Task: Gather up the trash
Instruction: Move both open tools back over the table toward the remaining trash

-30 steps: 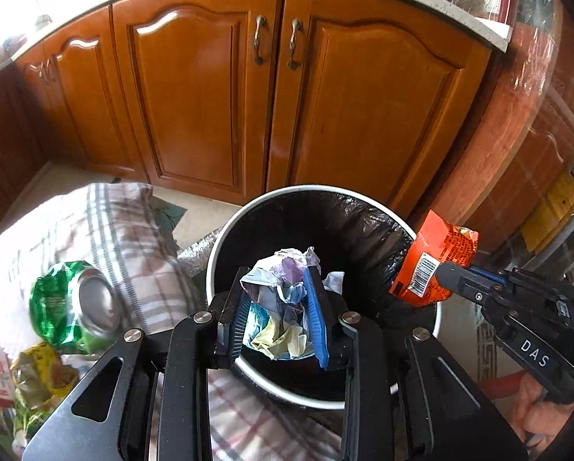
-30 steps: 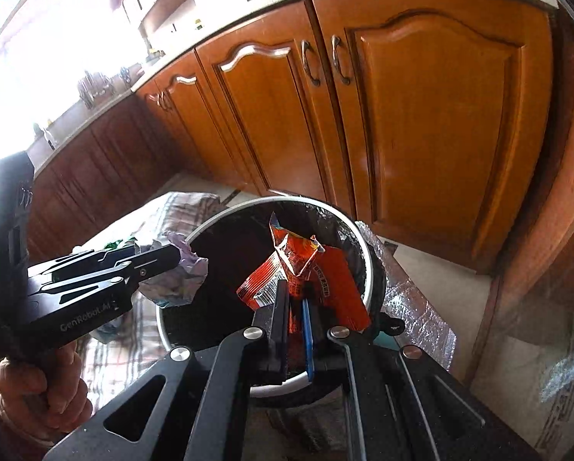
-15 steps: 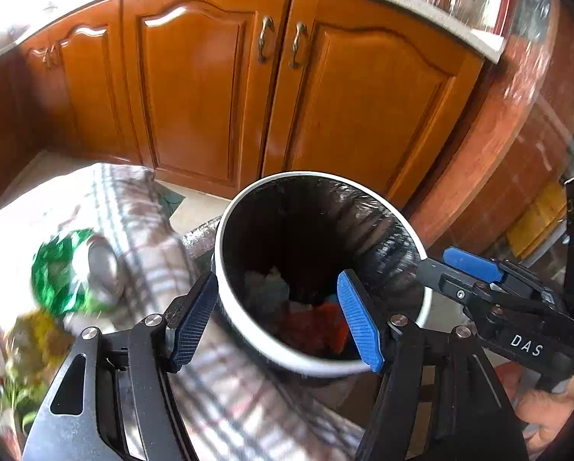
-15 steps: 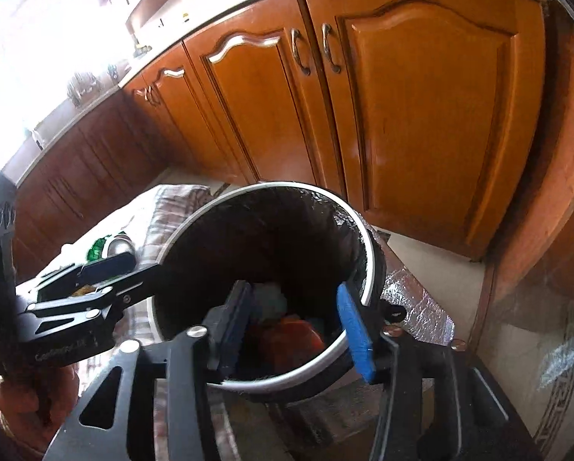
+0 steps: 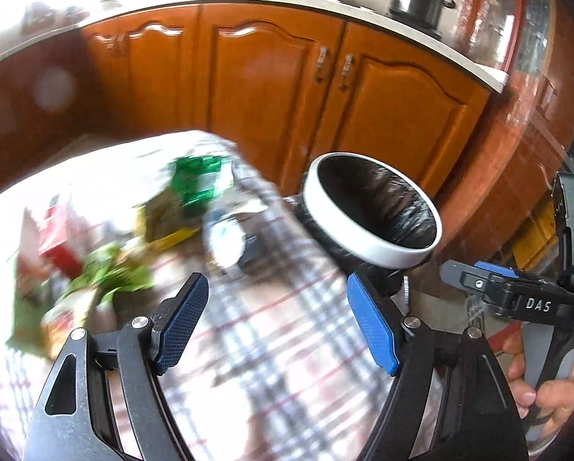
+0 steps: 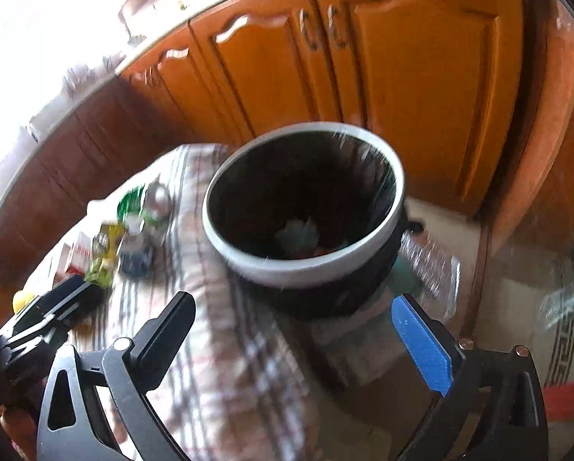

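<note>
A black trash bin with a white rim (image 5: 364,247) (image 6: 306,265) stands beside a table with a plaid cloth (image 5: 279,345) (image 6: 218,345). Dropped trash lies blurred at the bin's bottom (image 6: 298,232). On the cloth lie a crushed green can (image 5: 198,182) (image 6: 131,201), green and yellow wrappers (image 5: 110,280) (image 6: 104,257) and a red and white packet (image 5: 56,246). My left gripper (image 5: 275,326) is open and empty over the cloth, left of the bin. My right gripper (image 6: 298,345) is open and empty in front of the bin; it also shows in the left wrist view (image 5: 475,274).
Orange wooden cabinet doors (image 5: 287,88) (image 6: 402,77) stand behind the bin under a pale countertop. A steel pot (image 5: 415,0) sits on the stove. A crinkled plastic bag (image 6: 429,261) lies on the floor right of the bin.
Both grippers opened and let their trash fall into the bin, then pulled back and up. The left gripper has swung left over the cloth. Both views are motion-blurred.
</note>
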Demonstrator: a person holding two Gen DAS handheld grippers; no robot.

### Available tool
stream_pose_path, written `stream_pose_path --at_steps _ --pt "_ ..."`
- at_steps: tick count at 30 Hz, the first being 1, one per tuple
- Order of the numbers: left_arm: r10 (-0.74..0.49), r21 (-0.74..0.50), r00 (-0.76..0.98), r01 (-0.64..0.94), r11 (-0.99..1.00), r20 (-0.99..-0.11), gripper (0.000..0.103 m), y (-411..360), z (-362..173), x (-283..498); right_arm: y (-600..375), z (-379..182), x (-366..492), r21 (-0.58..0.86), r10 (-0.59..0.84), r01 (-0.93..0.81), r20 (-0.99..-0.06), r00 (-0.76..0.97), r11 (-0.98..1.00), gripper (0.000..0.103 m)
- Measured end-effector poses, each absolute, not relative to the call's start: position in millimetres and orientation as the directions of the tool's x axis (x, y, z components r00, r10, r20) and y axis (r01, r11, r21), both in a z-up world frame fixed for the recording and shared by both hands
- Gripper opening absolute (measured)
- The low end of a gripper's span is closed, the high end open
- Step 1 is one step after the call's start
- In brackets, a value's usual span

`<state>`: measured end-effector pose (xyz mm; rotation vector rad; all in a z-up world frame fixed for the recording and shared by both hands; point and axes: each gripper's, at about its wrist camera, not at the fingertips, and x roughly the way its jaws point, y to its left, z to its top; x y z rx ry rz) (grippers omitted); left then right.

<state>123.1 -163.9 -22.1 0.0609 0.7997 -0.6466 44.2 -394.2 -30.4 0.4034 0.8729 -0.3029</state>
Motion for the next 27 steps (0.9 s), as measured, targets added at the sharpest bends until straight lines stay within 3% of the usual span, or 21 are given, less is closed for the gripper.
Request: stream_pose_path --at_steps 14,21,27 --pt "-0.425 -0.160 0.593 0.447 0.880 -0.683 0.077 -72 -33 119 -316 -29 59 0.308 0.064 0.195 -0.665 0.744 0.931 0.103" --pt "-0.404 -0.162 0.572 0.427 0.890 -0.713 0.077 -51 -40 146 -299 -34 83 0.296 0.089 0.174 -0.699 0.709 0.939 0.103" --pt "-0.381 -0.114 0.543 0.461 0.880 -0.748 0.076 -54 -46 166 -295 -36 105 0.319 0.118 0.153 -0.690 0.714 0.936 0.095"
